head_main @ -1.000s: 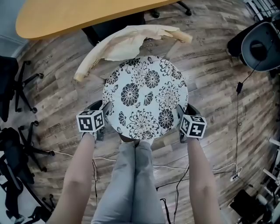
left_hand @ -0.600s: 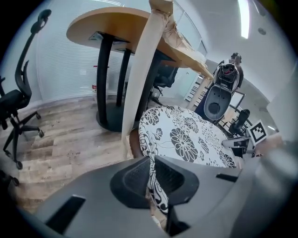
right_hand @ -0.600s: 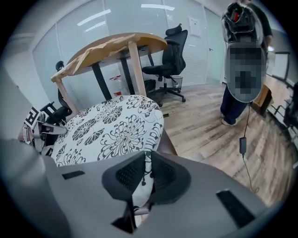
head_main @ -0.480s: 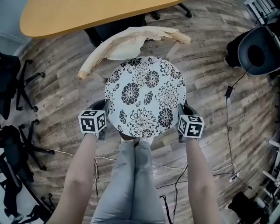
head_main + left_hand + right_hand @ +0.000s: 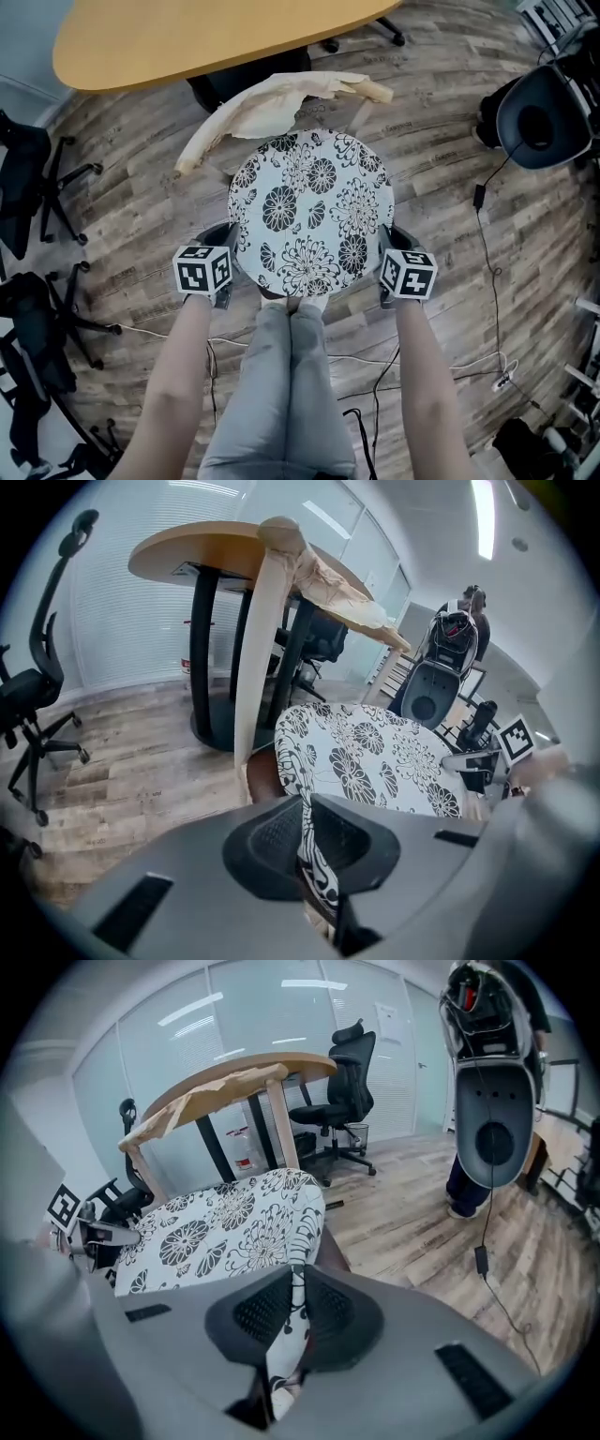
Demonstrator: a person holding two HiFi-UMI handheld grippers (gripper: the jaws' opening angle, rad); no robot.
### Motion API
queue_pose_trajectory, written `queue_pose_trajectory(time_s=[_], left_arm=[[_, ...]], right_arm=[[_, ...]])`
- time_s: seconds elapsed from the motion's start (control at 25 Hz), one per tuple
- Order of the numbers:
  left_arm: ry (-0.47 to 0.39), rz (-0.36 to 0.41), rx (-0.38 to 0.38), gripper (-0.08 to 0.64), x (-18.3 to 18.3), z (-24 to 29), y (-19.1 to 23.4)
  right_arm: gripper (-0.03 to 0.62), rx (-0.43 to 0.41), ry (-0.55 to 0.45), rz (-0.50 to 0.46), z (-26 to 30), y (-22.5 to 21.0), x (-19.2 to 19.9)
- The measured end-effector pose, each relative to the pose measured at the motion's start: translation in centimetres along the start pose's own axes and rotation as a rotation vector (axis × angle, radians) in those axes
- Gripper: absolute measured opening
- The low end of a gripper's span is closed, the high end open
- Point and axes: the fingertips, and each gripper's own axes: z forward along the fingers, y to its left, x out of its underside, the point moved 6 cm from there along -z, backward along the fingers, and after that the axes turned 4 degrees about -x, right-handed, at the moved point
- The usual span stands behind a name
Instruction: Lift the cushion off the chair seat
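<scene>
Left gripper (image 5: 309, 834) and right gripper (image 5: 295, 1314), jaws just closed, each pinch the cushion (image 5: 309, 211) rim at 8 and 4 o'clock, presumably to keep it level above the chair seat (image 5: 262, 778); the paper-wrapped backrest (image 5: 272, 98) at 12 and the person's knees (image 5: 291, 328) at 6 crowd it, with the table (image 5: 206, 37) beyond.

Grey-brown wood-plank floor (image 5: 122, 216). Oval tan wooden table (image 5: 187, 37) on black legs. Black office chairs (image 5: 23, 164) left of table, another office chair (image 5: 354, 1063) beside it. Glass wall (image 5: 122, 621) with blinds behind table. Ceiling strip lights (image 5: 485, 517) above table. Loose cable (image 5: 479, 195) on floor, right of table.
</scene>
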Motion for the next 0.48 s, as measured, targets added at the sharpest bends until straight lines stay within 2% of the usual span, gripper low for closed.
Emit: queue_pose_trajectory(time_s=[0.48], left_arm=[[-0.028, -0.010, 0.075, 0.020, -2.0, -2.6, -2.6]], right_arm=[[0.043, -0.038, -0.071, -0.020, -4.1, 4.5, -2.7]])
